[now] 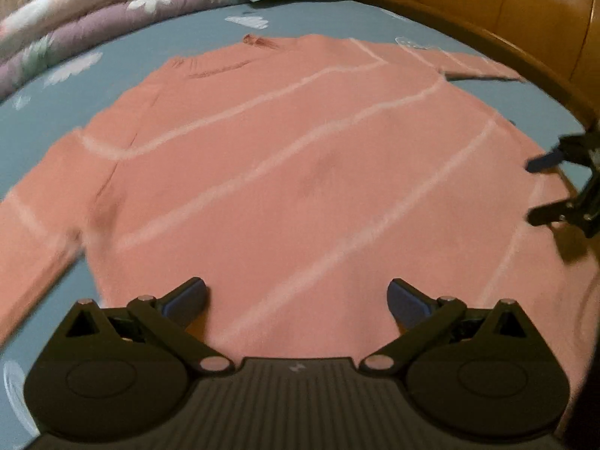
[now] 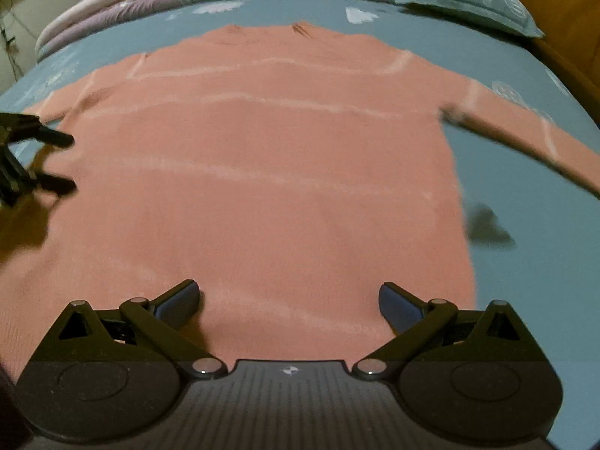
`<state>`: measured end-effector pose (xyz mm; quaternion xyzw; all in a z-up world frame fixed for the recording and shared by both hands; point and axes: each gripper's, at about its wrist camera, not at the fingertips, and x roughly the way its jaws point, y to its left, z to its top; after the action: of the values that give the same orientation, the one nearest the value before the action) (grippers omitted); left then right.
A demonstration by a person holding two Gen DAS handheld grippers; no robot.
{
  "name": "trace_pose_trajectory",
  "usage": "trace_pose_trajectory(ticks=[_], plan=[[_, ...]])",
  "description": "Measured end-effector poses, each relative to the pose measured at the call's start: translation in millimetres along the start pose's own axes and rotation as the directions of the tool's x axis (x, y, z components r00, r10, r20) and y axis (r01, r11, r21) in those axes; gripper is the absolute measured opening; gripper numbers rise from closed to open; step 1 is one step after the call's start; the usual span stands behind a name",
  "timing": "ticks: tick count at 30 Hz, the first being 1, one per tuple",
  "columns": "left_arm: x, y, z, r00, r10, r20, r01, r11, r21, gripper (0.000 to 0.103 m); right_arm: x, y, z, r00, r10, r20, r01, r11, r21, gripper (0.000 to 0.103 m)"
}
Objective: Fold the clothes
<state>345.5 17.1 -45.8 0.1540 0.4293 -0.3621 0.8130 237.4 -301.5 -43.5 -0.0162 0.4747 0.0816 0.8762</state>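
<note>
Both tools gape over flat salmon sweater (image 2: 262, 172) with pale stripes.

Both the left gripper (image 1: 297, 296) and the right gripper (image 2: 288, 298) are matte black, with ribbed central housings bearing a small white mark, rounded side discs, silver pivot pins on angled linkages, and blue-grey pads (image 1: 407, 302) lining the fingers.

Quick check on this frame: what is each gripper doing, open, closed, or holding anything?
Left gripper: open, holding nothing, above the pink sweater.
Right gripper: open, holding nothing, above the same sweater.
</note>
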Motion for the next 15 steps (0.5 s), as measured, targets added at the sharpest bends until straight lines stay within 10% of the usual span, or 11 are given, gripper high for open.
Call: trace_pose_trajectory(ticks=[15], plan=[[-34,-37,-52,0.999,-0.036,-0.022,0.039,0.990,0.134,0.102,-28,5,-34,0.999,0.028,-0.040,-0.032,0.994,-0.100,0.103]])
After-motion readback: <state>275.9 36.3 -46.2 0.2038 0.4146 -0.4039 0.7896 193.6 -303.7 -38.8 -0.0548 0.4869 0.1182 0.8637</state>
